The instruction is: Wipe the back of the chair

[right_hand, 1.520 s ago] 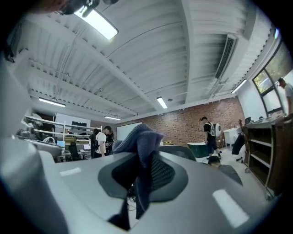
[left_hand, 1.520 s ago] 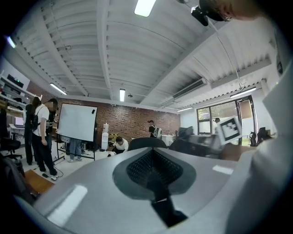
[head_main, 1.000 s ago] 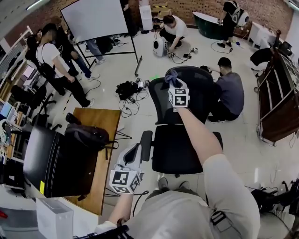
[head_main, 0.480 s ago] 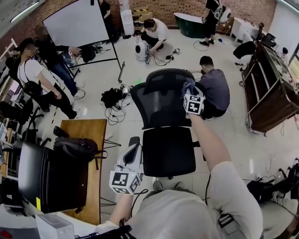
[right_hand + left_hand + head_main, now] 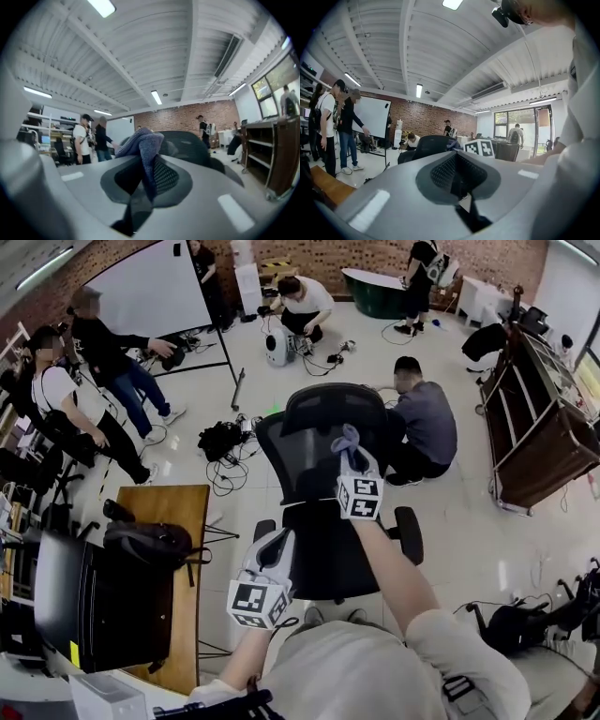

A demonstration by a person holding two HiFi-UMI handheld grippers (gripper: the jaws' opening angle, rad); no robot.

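A black office chair stands in front of me, its mesh back (image 5: 309,442) facing me above the seat (image 5: 328,554). My right gripper (image 5: 349,456) is shut on a blue-grey cloth (image 5: 347,439) and holds it against the middle right of the back. In the right gripper view the cloth (image 5: 140,140) sticks up from the shut right gripper (image 5: 149,183), with the chair back (image 5: 192,140) just beyond. My left gripper (image 5: 281,540) hangs low by the chair's left armrest (image 5: 264,526), shut with nothing in it. From the left gripper (image 5: 457,180) the chair (image 5: 431,143) shows farther off.
A wooden desk (image 5: 178,512) at my left carries a black backpack (image 5: 150,542) and a dark monitor (image 5: 89,601). A person (image 5: 427,423) crouches right behind the chair. Cables and a bag (image 5: 223,437) lie on the floor. A wooden shelf unit (image 5: 525,418) stands right.
My right gripper with the cloth went from the top of the chair back to its right edge, then down and left to the middle. The left gripper barely moved.
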